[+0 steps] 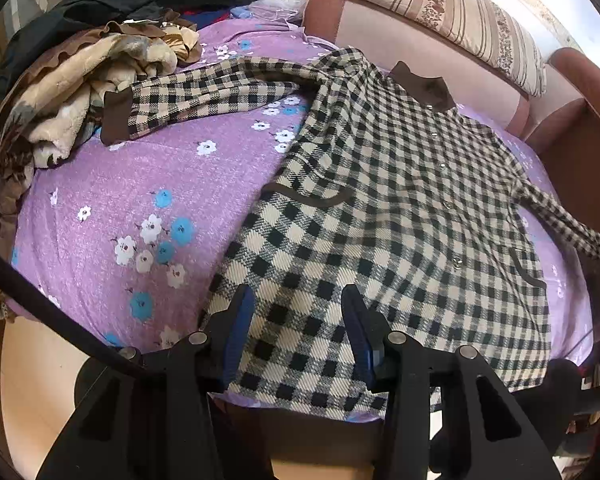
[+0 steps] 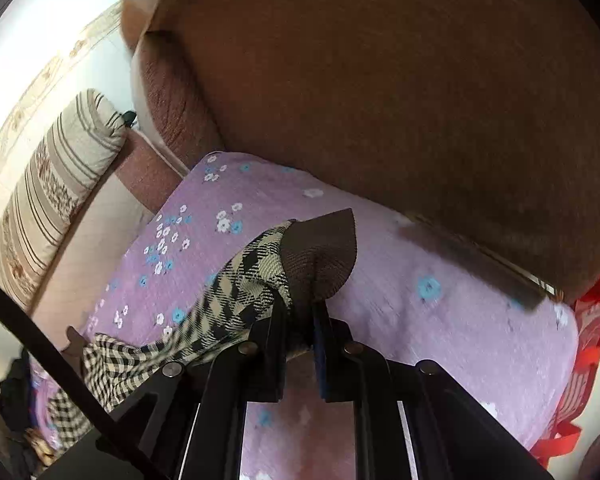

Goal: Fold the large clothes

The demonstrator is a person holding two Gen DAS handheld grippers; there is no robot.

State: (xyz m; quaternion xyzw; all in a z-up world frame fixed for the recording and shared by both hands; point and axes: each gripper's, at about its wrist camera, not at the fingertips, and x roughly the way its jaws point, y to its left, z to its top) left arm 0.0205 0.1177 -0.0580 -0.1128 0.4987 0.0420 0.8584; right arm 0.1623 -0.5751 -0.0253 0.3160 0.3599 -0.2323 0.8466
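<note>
A black-and-cream checked jacket (image 1: 380, 200) with brown collar and cuffs lies spread face up on a purple flowered bedspread (image 1: 140, 184). One sleeve stretches out to the left, ending in a brown cuff (image 1: 116, 118). My left gripper (image 1: 298, 300) hovers over the jacket's hem with its jaws apart and only flat cloth below them. In the right wrist view, my right gripper (image 2: 300, 308) is shut on the other sleeve's brown cuff (image 2: 320, 248), and the checked sleeve (image 2: 240, 292) trails down to the left, lifted off the bedspread (image 2: 420, 312).
A heap of beige, brown and dark clothes (image 1: 88, 68) fills the bed's far left. A striped pillow (image 1: 452, 12) rests on the pink headboard (image 1: 380, 32). A brown upholstered panel (image 2: 380, 80) runs along the bed's right side, with a red bag (image 2: 580, 360) by the corner.
</note>
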